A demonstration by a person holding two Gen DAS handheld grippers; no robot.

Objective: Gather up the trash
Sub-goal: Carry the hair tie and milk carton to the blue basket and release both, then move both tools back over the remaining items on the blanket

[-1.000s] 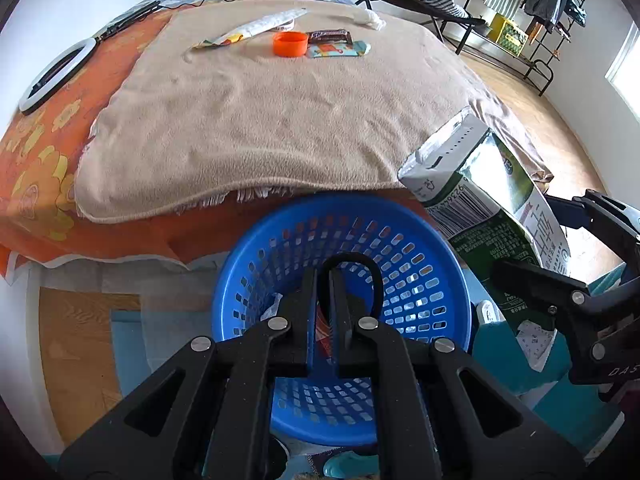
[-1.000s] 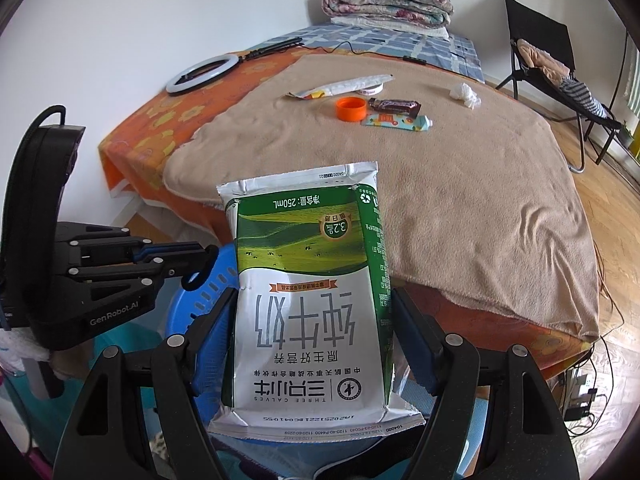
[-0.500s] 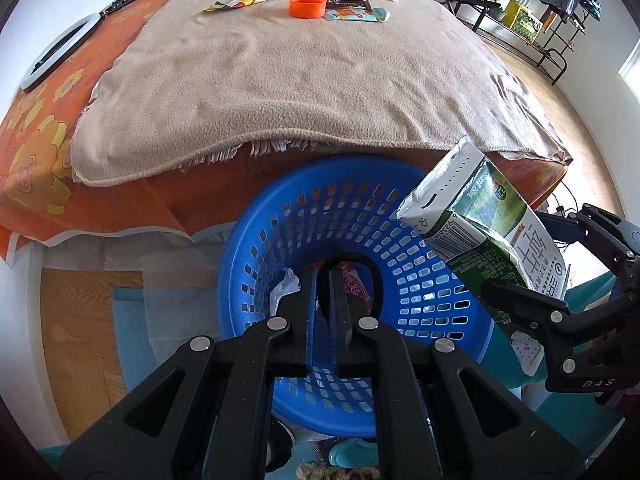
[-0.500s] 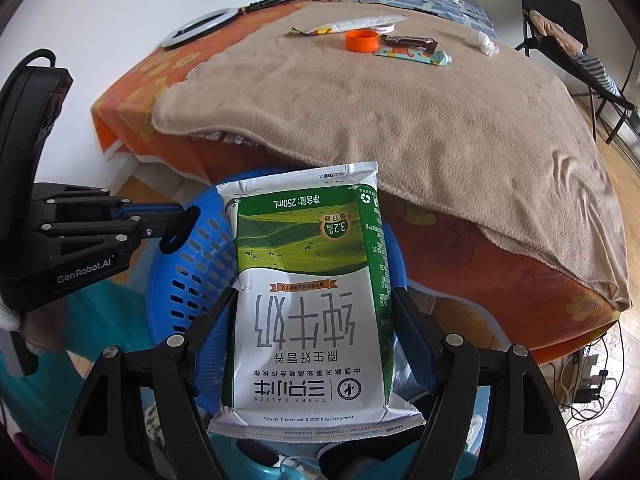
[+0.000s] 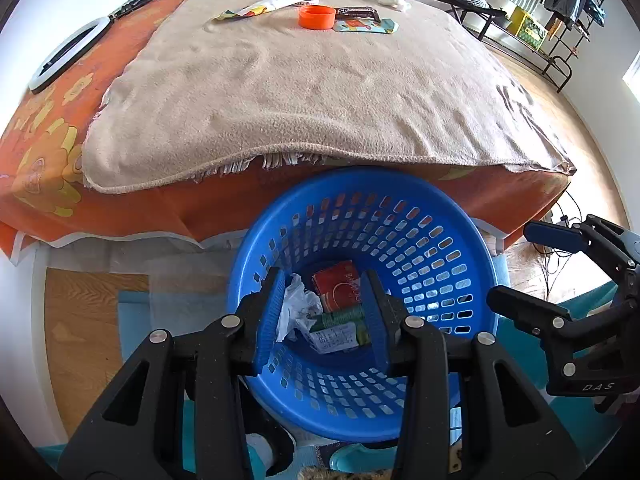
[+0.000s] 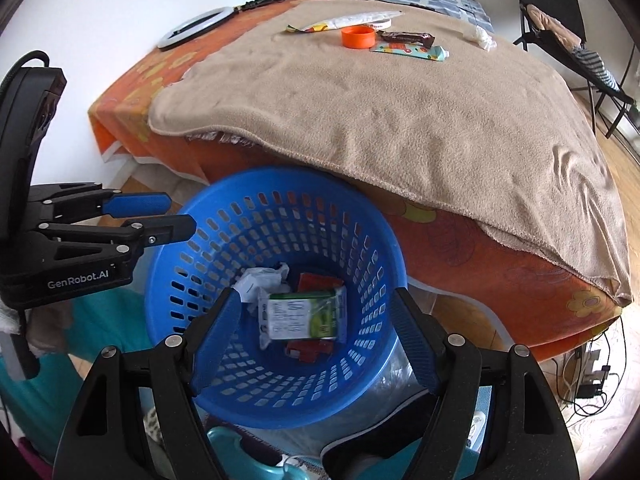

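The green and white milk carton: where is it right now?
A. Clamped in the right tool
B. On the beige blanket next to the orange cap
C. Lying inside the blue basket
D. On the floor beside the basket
C. The milk carton lies at the bottom of the blue basket among other trash, and the right tool stands open and empty above it.

Both wrist views down into basket (image 5: pixel 460 248)

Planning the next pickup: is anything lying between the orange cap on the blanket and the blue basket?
Nothing visible. Between the orange cap and the blue basket lies only bare beige blanket; the basket's mouth is open below the bed's edge.
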